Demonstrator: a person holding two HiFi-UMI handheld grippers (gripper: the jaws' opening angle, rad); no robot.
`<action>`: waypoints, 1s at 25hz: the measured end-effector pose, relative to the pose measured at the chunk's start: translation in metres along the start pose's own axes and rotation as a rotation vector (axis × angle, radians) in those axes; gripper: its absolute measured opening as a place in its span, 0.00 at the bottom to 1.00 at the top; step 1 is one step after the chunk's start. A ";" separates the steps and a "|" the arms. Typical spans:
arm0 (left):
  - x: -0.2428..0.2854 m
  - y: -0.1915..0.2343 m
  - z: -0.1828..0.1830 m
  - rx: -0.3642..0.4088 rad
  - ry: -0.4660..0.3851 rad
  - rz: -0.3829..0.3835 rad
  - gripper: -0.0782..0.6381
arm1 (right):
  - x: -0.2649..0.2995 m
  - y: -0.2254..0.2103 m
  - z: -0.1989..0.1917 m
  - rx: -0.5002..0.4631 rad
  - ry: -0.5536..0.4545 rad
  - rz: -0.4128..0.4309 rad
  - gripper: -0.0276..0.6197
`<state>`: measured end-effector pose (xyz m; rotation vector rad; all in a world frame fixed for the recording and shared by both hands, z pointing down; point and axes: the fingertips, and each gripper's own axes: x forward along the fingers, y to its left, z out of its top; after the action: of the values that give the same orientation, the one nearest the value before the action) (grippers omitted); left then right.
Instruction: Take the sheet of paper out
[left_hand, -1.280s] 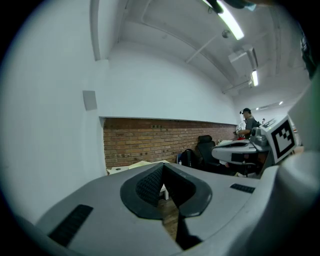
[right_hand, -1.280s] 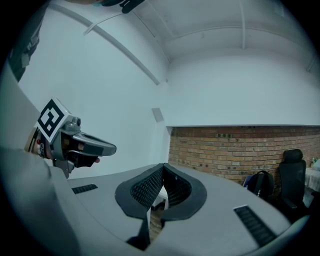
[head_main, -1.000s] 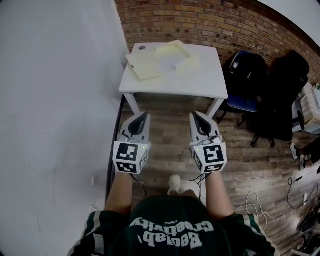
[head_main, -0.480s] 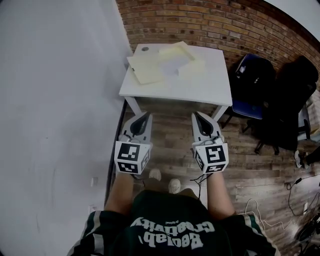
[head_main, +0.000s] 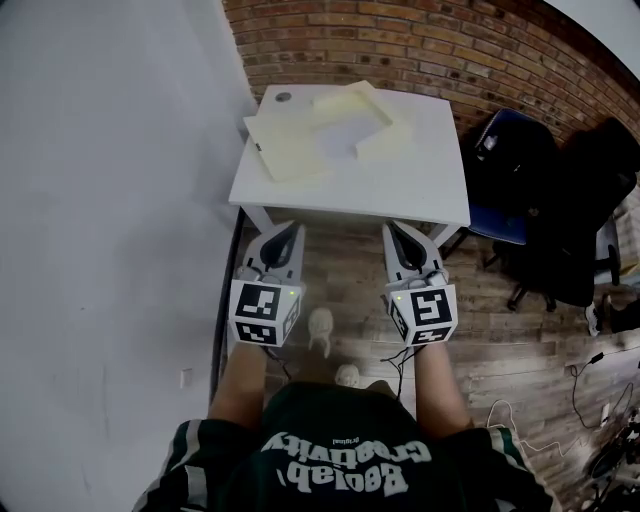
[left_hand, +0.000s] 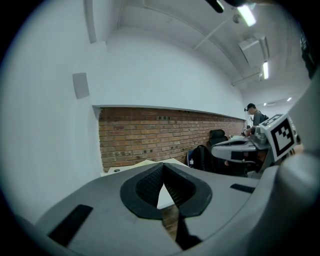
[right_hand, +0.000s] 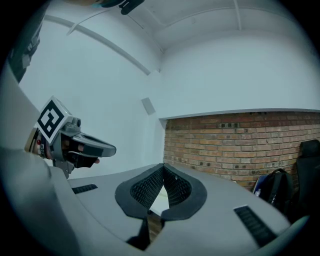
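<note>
- Left gripper (head_main: 290, 229) & right gripper (head_main: 393, 229) now nearer surface (head_main: 420, 190); approach underway.
- Both jaws closed, empty, since nothing's within reach yet.
- Sheet of paper (head_main: 345, 135) lies in cream folder (head_main: 285, 150), well ahead.

A white table (head_main: 420, 190) is set on the wooden floor (head_main: 340, 270); on it are laid pale yellow folders (head_main: 285, 148), a whitish sheet of paper (head_main: 340, 135) among them, and 1 small dark round object (head_main: 284, 97)

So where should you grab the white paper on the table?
Probably by its bare near edge, coming in low from the front of the table. The sheet of paper lies flat, and the yellow folder covers its far and right sides.
</note>
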<state>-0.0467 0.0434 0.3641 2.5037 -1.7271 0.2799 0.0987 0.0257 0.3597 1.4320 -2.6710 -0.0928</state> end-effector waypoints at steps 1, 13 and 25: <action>0.011 0.007 0.000 -0.002 0.003 -0.005 0.11 | 0.012 -0.004 0.000 -0.002 0.005 -0.004 0.03; 0.134 0.096 0.012 0.019 0.025 -0.092 0.11 | 0.150 -0.043 0.009 -0.008 0.019 -0.078 0.03; 0.188 0.137 0.009 0.007 0.038 -0.142 0.11 | 0.211 -0.052 0.003 -0.008 0.045 -0.107 0.03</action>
<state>-0.1091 -0.1799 0.3883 2.5914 -1.5280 0.3208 0.0260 -0.1788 0.3657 1.5546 -2.5555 -0.0796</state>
